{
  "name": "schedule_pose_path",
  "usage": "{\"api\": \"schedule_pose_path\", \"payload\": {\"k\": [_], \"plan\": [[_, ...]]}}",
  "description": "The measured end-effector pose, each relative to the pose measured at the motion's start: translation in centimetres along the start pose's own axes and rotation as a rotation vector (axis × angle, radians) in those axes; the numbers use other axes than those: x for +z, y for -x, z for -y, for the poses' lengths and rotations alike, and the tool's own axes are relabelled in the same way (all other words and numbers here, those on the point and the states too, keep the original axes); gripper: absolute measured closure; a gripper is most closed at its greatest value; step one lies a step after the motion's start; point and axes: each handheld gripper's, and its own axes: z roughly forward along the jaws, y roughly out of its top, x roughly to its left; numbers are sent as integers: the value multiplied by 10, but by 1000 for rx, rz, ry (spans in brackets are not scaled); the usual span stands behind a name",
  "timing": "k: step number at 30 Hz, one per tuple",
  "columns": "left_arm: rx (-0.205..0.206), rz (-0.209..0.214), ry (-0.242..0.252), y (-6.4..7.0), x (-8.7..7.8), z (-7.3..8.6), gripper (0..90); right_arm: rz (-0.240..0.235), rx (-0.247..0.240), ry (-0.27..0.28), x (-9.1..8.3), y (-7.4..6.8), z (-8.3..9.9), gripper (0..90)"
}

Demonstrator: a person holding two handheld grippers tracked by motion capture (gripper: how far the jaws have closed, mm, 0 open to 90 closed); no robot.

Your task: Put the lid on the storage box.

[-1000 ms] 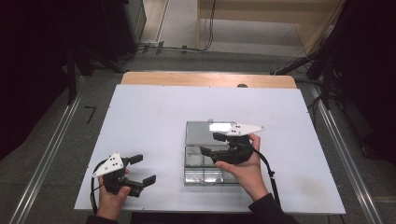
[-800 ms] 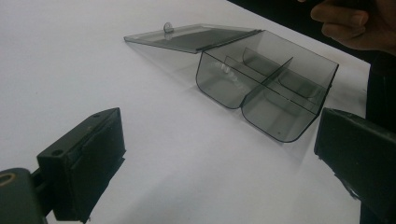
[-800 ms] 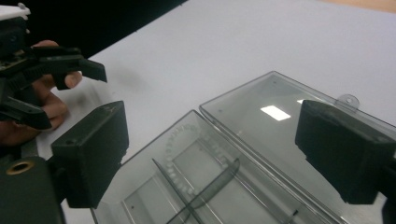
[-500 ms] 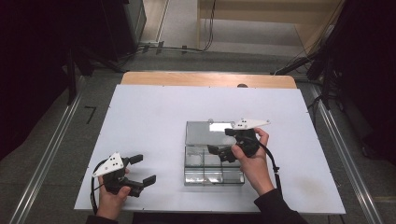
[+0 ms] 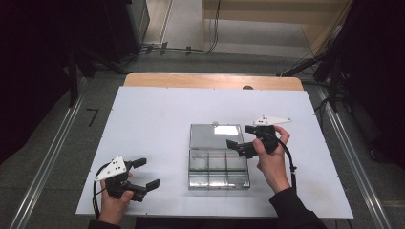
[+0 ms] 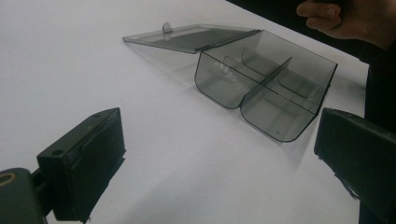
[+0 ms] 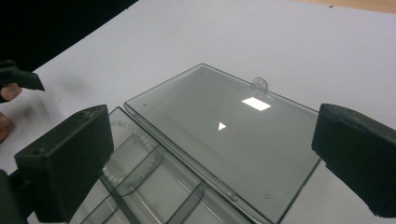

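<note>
A clear grey compartment box lies open mid-table, its lid flat on the far side; the dividers show bare compartments. My right gripper hovers open by the box's right far corner, above the lid, jaws wide with nothing between them. My left gripper rests open near the table's front left, well apart from the box, and it holds nothing. In the left gripper view its jaws frame bare table. The right gripper looks down on the lid's tab.
The white tabletop has a wooden strip at its far edge. Grey floor with metal rails flanks both sides. Cables and dark equipment stand beyond the table.
My right gripper has shifted to the right and slightly away, from over the box toward its right edge. The left gripper and the box have stayed put.
</note>
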Motion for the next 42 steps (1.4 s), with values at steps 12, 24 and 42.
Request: {"api": "schedule_pose_path", "payload": {"k": [12,24,42], "plan": [[-6,1,4,0,-1,0,17,-8,25,-12,3,20,4,0],[-4,-1,1,0,0,0,17,7,69,-29,16,35,7,0],[-4,-2,1,0,0,0,17,-11,179,-98,36,52,18,102]]}}
